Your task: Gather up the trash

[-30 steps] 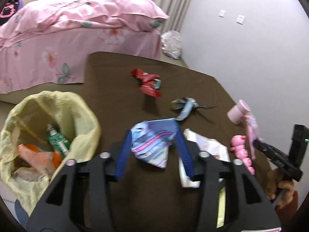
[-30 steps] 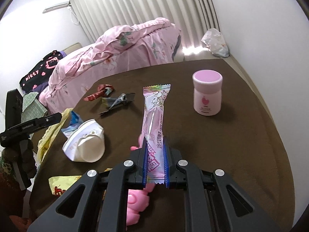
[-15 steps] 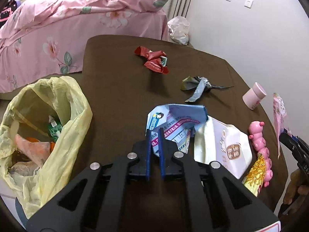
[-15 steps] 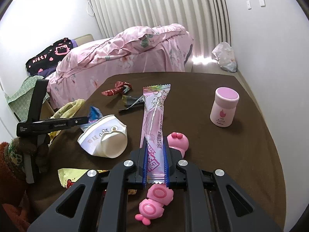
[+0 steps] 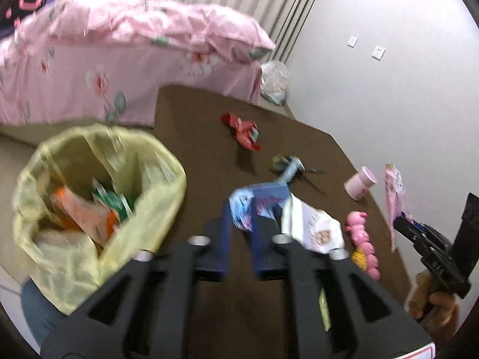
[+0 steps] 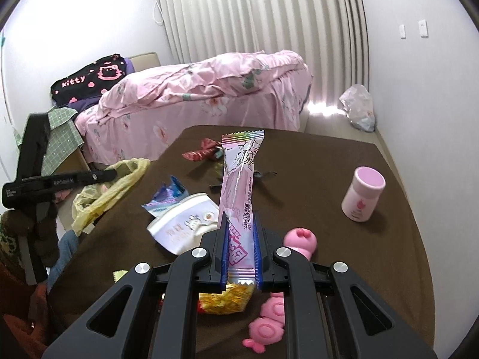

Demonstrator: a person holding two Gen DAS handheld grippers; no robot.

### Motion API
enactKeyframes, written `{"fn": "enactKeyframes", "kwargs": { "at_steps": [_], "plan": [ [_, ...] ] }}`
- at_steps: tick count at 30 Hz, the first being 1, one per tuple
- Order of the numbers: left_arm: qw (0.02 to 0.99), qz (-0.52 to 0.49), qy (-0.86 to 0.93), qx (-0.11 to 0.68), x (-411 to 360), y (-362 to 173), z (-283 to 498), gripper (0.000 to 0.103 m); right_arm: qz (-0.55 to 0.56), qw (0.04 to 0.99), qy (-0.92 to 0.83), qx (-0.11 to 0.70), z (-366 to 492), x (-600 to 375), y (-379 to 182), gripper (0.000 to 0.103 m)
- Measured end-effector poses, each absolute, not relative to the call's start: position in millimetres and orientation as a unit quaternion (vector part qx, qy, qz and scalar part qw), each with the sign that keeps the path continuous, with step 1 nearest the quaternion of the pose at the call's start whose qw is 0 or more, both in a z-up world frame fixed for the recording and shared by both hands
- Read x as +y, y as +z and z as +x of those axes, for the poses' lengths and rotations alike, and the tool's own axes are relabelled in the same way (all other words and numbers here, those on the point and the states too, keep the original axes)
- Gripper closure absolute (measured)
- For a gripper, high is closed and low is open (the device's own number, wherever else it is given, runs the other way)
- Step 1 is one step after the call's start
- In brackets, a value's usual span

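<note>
A brown tabletop (image 6: 344, 179) is seen in a bedroom with white walls and pleated curtains (image 6: 269, 15); a bed under a pink floral quilt (image 6: 203, 89) stands behind it. A yellow trash bag (image 5: 89, 197), already partly filled with wrappers, hangs open at the tabletop's left edge.

Scattered on the tabletop are a red wrapper (image 5: 244, 131), a dark crumpled wrapper (image 5: 289, 164), a white pouch (image 6: 182, 224), a yellow packet (image 6: 227, 300), a pink toy (image 6: 278, 308) and a pink-lidded jar (image 6: 363, 194).

A long pink snack wrapper (image 6: 239, 191), printed with a cartoon figure and a rainbow-striped top seal, is held upright above the tabletop, clamped near its lower end by the right tool (image 6: 241, 257).

A crumpled blue wrapper (image 5: 254, 203) is seen between the fingers of the left tool (image 5: 242, 227), whose jaws have just been opening to a narrow gap; whether it is gripped cannot be told through the blur.
</note>
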State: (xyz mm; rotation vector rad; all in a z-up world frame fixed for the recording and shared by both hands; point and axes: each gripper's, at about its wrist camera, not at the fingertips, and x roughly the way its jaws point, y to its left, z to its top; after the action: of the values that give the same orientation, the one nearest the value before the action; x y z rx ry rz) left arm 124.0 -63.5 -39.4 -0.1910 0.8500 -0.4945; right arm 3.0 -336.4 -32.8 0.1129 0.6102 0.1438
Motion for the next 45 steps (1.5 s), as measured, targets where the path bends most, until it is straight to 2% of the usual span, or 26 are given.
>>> {"fn": "enactKeyframes", "kwargs": {
  "at_steps": [1,11,12,13,15,16,25,35,45],
  "plan": [
    [0.869,-0.107,-0.245,0.418,-64,-45,122,0.061,0.053,0.95,0.072,0.299,2,-334,-32,0.09],
    [0.837,-0.129,-0.222,0.483,-108,-90,140,0.06,0.056,0.949,0.068,0.301,-5,-334,-40,0.09],
    [0.839,-0.128,-0.214,0.483,-111,-91,143,0.065,0.06,0.949,0.068,0.303,-5,-336,-43,0.09],
    [0.844,-0.126,-0.212,0.477,-112,-91,144,0.081,0.062,0.948,0.067,0.306,-4,-337,-45,0.09],
    [0.847,-0.115,-0.215,0.473,-116,-91,146,0.095,0.063,0.947,0.068,0.309,-2,-338,-48,0.09],
    [0.853,-0.11,-0.214,0.464,-117,-90,145,0.098,0.063,0.946,0.068,0.31,-2,-338,-50,0.09],
    [0.909,-0.059,-0.2,0.361,-92,-36,113,0.1,0.055,0.949,0.081,0.299,4,-330,-42,0.09],
    [0.941,-0.08,-0.147,0.295,-24,9,99,0.1,0.008,0.956,0.142,0.257,29,-278,5,0.09],
    [0.953,-0.096,-0.044,0.284,61,2,102,0.099,-0.037,0.937,0.235,0.256,79,-193,29,0.09]
  ]
}}
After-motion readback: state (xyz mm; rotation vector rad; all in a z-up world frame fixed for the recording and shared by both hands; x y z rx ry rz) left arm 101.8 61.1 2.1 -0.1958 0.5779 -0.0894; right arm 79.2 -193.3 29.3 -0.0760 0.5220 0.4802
